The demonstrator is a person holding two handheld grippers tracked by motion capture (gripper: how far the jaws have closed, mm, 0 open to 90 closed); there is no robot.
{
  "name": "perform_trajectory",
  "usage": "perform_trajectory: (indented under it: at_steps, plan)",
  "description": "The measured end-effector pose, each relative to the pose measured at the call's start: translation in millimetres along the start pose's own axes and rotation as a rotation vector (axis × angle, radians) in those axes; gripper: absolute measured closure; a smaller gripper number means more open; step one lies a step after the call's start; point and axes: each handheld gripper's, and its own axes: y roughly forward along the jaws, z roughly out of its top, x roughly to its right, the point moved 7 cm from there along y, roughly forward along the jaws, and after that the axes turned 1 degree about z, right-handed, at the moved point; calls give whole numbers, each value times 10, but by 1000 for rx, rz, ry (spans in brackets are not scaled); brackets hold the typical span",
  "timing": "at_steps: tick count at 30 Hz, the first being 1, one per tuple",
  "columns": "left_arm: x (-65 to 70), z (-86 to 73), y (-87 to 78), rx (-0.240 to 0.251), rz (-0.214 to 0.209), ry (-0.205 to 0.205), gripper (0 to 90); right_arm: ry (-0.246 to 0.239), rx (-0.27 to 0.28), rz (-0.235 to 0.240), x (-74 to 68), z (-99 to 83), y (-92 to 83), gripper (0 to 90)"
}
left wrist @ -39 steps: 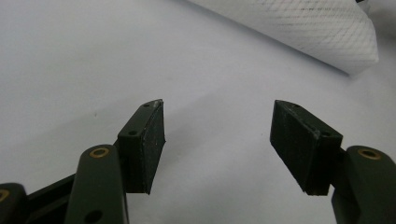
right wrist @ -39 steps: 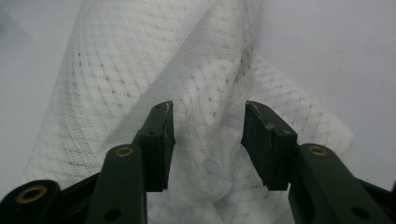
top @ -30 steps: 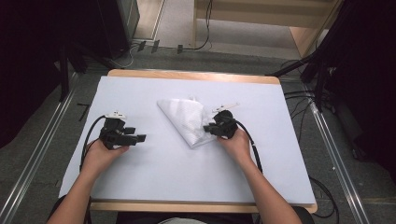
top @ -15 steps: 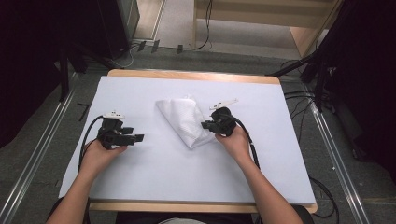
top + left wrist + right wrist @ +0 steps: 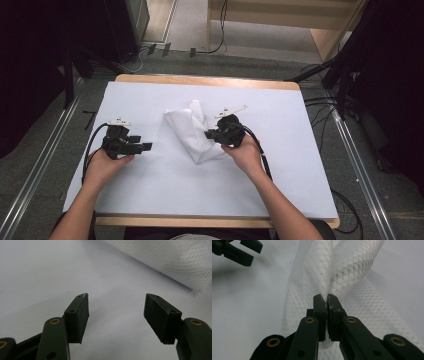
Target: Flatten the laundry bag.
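Observation:
A white mesh cloth [image 5: 187, 127] lies crumpled in the middle of the white table cover [image 5: 300, 170]. My right gripper [image 5: 210, 134] is at its right edge and is shut on a pinched fold of it. In the right gripper view the jaws [image 5: 327, 298] are pressed together on the mesh cloth [image 5: 352, 262], which rises in two folds beyond them. My left gripper [image 5: 145, 146] rests to the left of the cloth, apart from it. Its jaws [image 5: 116, 312] stand open with bare table cover between them, and the cloth's [image 5: 180, 262] edge lies farther off.
The table's wooden far edge [image 5: 210, 80] borders the cover. Beyond it are cables on the floor [image 5: 200, 50], and metal rails [image 5: 360, 165] run along both sides. In the right gripper view the left gripper [image 5: 249, 252] shows at the top left.
My right gripper has risen with the cloth's edge held in it, and the cloth has bunched up and folded toward the far side. The left gripper has stayed put.

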Motion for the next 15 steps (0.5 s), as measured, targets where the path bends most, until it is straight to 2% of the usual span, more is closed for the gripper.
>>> perform_trajectory:
  at_steps: [5,15]
  plan:
    - [-22,-1,-20,-1,2,-7,379,-6,3,26,-96,26,45,884]
    - [-102,-13,-82,19,17,-29,379,-39,-25,65,-320,76,214,880]
